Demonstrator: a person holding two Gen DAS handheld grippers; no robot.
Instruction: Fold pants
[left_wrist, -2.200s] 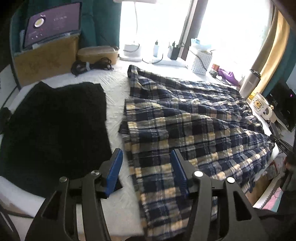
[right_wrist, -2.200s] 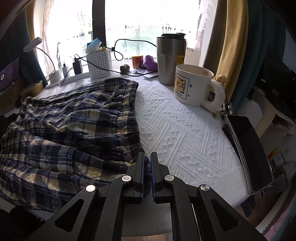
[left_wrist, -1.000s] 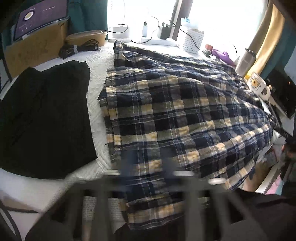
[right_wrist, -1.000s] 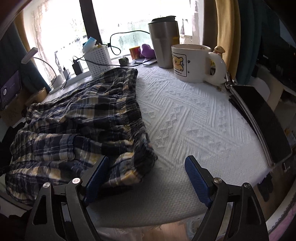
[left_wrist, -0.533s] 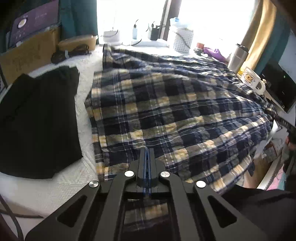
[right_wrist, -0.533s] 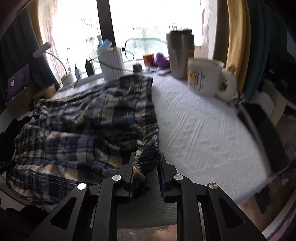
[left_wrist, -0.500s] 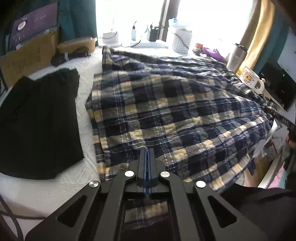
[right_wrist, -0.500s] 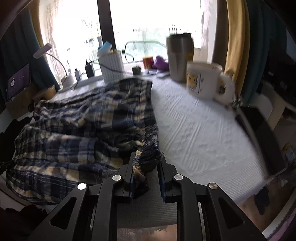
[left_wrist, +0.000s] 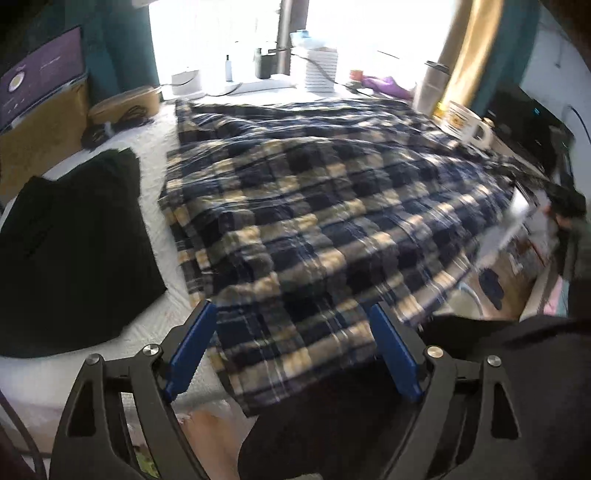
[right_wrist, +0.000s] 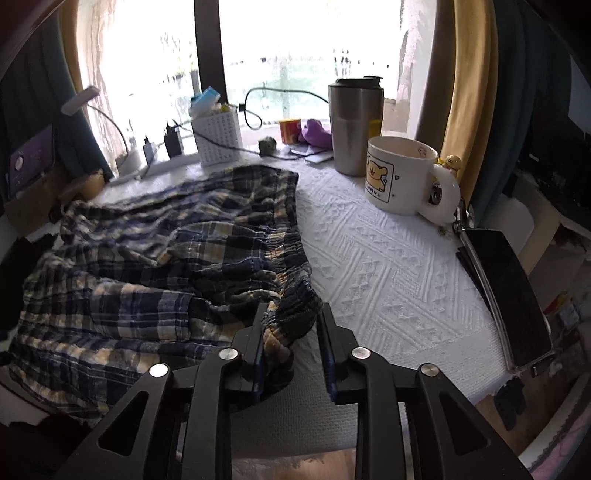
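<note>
The blue and yellow plaid pants (left_wrist: 325, 206) lie spread over the white textured table cover (left_wrist: 159, 162). My left gripper (left_wrist: 291, 350) is open, its blue pads either side of the pants' near hem, which hangs over the table edge. In the right wrist view the pants (right_wrist: 155, 266) are bunched with the gathered waistband (right_wrist: 284, 254) at the right. My right gripper (right_wrist: 293, 343) is partly closed around the waistband's near corner, which bulges between the jaws.
A folded black garment (left_wrist: 70, 243) lies left of the pants. A cartoon mug (right_wrist: 402, 177), steel tumbler (right_wrist: 354, 125), white basket (right_wrist: 218, 136), cables and chargers line the window side. A dark tablet (right_wrist: 506, 291) lies at the right edge. A cardboard box (left_wrist: 40, 129) stands far left.
My left gripper has opened and let go of the hem, which now lies between its pads. My right gripper stays on the waistband corner; its view has steadied.
</note>
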